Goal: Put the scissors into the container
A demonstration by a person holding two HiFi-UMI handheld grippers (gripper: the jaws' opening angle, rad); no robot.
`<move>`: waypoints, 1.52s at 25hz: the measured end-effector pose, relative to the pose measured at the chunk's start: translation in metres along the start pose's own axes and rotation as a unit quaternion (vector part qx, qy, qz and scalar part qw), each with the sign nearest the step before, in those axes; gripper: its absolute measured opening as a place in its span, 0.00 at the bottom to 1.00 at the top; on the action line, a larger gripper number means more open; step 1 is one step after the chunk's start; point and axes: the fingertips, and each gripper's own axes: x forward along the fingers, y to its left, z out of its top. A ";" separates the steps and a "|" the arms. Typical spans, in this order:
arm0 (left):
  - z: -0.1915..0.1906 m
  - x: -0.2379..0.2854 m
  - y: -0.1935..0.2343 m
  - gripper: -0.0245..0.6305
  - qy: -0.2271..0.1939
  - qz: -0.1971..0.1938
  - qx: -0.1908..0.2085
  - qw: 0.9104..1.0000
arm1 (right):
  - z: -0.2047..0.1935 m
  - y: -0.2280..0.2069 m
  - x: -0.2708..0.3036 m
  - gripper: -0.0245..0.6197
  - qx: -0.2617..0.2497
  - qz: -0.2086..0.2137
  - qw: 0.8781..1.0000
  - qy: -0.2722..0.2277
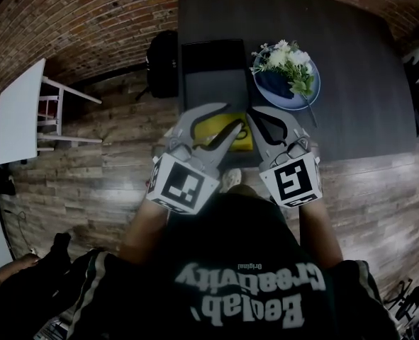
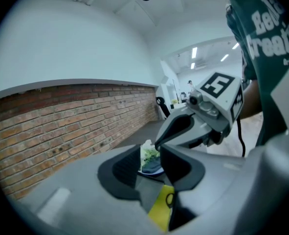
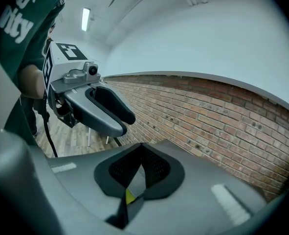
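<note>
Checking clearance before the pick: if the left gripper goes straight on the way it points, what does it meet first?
Probably the yellow item, lying low just ahead between the open jaws of the left gripper. Beyond it, roughly in line, stands the blue plate of flowers; depth is unclear.

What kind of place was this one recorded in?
Indoors, probably an office or studio-type room, though that is a guess: a brick wall, a wood-plank floor, and a dark table carrying a plate of flowers.
</note>
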 end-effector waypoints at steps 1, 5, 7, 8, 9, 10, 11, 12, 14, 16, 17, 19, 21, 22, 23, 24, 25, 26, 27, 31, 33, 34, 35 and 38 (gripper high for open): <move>0.000 0.000 0.000 0.23 0.001 0.000 0.000 1.000 | 0.001 0.000 0.001 0.05 0.000 0.001 1.000 0.000; 0.000 -0.001 0.000 0.21 0.002 0.000 0.000 1.000 | 0.000 0.001 0.001 0.05 0.000 0.004 1.000 0.000; 0.000 0.000 -0.001 0.20 0.003 -0.001 0.001 1.000 | -0.001 0.001 0.002 0.05 -0.001 0.005 1.000 0.001; 0.000 0.000 0.000 0.20 0.004 0.000 0.003 1.000 | -0.002 0.001 0.002 0.05 -0.001 0.006 1.000 0.002; 0.000 0.000 0.000 0.20 0.004 0.001 0.004 1.000 | -0.002 0.001 0.002 0.05 -0.001 0.006 1.000 0.002; 0.000 0.000 0.001 0.20 0.004 0.003 0.005 1.000 | -0.002 0.002 0.002 0.05 -0.001 0.007 1.000 0.003; 0.000 -0.001 0.002 0.19 0.004 0.007 0.005 1.000 | -0.002 0.002 0.003 0.05 -0.002 0.008 1.000 0.003; 0.000 -0.001 0.003 0.18 0.003 0.010 0.005 1.000 | -0.002 0.002 0.003 0.05 -0.003 0.009 1.000 0.004; 0.001 -0.001 0.004 0.16 0.002 0.011 0.005 1.000 | -0.002 0.001 0.003 0.05 -0.003 0.008 1.000 0.003; 0.000 -0.001 0.003 0.13 0.003 0.009 0.006 1.000 | -0.002 0.001 0.003 0.05 -0.003 0.008 1.000 0.003; -0.001 -0.001 0.003 0.12 0.004 0.009 0.006 1.000 | -0.002 0.002 0.003 0.05 -0.002 0.008 1.000 0.003; -0.003 -0.002 0.005 0.09 0.006 0.013 0.005 1.000 | -0.002 0.002 0.005 0.05 -0.001 0.009 1.000 0.002; -0.004 -0.003 0.008 0.04 0.005 0.023 0.009 1.000 | -0.002 0.003 0.006 0.05 0.000 0.010 1.000 0.003; -0.004 -0.004 0.009 0.04 0.004 0.028 0.012 1.000 | -0.002 0.004 0.006 0.05 0.000 0.011 1.000 0.003; -0.003 -0.005 0.010 0.04 0.003 0.035 0.013 0.999 | -0.003 0.004 0.006 0.05 0.000 0.011 1.000 0.004; -0.002 -0.006 0.012 0.04 0.003 0.041 0.015 0.999 | -0.003 0.005 0.005 0.05 0.001 0.011 1.000 0.005; -0.002 -0.006 0.012 0.04 0.004 0.044 0.017 0.999 | -0.003 0.005 0.005 0.05 0.001 0.011 1.000 0.005; -0.002 -0.007 0.013 0.04 0.005 0.046 0.019 0.999 | -0.003 0.005 0.005 0.05 0.001 0.011 1.000 0.005; -0.002 -0.007 0.013 0.04 0.005 0.047 0.021 0.999 | -0.003 0.005 0.005 0.05 0.001 0.011 1.000 0.005; -0.001 -0.007 0.013 0.04 0.003 0.045 0.024 0.999 | -0.004 0.005 0.004 0.05 0.004 0.010 1.000 0.005; -0.001 -0.006 0.011 0.04 0.004 0.043 0.025 0.999 | -0.004 0.005 0.004 0.05 0.007 0.009 1.000 0.003; -0.002 -0.006 0.010 0.04 0.005 0.042 0.025 0.999 | -0.004 0.005 0.003 0.05 0.008 0.009 1.000 0.002; -0.002 -0.006 0.010 0.04 0.005 0.042 0.025 0.999 | -0.004 0.006 0.003 0.05 0.008 0.009 1.000 0.002; -0.003 -0.009 0.008 0.04 0.004 0.042 0.022 0.999 | -0.004 0.008 0.001 0.05 0.006 0.012 1.000 0.002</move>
